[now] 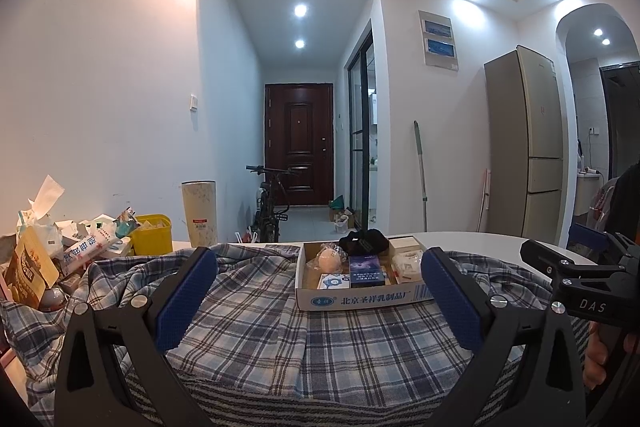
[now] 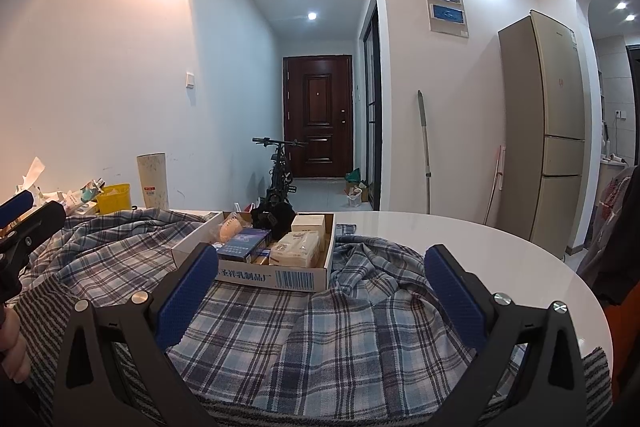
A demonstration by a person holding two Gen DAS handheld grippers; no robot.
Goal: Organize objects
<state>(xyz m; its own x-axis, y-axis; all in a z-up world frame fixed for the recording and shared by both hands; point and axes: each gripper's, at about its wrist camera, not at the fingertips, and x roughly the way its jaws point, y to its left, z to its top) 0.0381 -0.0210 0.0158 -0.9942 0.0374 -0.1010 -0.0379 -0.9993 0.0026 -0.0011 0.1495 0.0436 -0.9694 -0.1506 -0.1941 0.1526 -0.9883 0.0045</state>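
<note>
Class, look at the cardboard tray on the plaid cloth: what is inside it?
Inside the cardboard tray: a dark blue box, a cream tissue pack, a white box, a black object and a pale round item. Whatever lies beneath these is covered.

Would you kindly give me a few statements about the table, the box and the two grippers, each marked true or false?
1. Both the left hand-held gripper and the right hand-held gripper are open and hold nothing. True.
2. The cardboard box sits on the plaid cloth. True.
3. The cardboard box is empty. False: it holds several things, among them a dark blue packet and a black object.
4. The yellow container is inside the box. False: it stands apart, to the left of the box.
5. The white table is fully covered by the cloth. False: its right part is bare.
</note>
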